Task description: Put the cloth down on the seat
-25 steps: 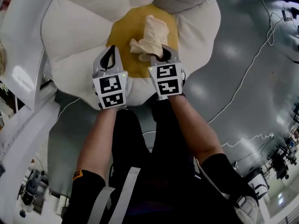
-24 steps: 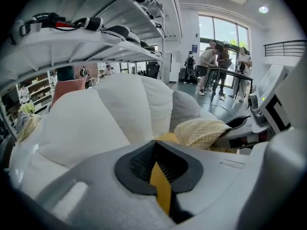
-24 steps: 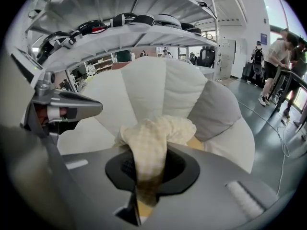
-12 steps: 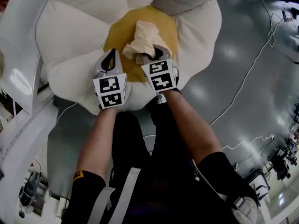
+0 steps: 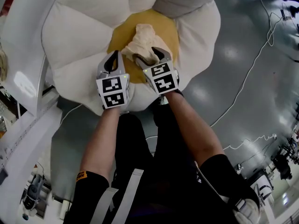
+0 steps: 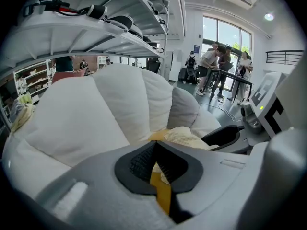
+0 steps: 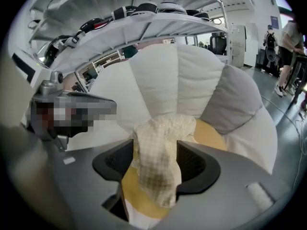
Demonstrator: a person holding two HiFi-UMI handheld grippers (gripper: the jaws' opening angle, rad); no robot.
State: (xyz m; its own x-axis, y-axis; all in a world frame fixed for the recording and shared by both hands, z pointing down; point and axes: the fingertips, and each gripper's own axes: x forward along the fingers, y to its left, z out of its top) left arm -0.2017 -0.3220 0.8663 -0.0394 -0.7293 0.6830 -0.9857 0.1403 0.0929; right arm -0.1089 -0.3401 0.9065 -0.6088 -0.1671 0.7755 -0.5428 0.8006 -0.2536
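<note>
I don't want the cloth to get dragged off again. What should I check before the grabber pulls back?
1. Right gripper jaws apart: ok. They have just been opening, and the cloth is between them.
2. Cloth free of both pads: cannot tell. It fills the gap and lies against their edges.
3. Cloth over the yellow middle of the seat: ok.
4. Cloth resting fully on the seat: cannot tell. Its near end lies between the jaws, and its underside is hidden.
5. Left gripper shut, holding nothing, beside the cloth and not on it: ok.
</note>
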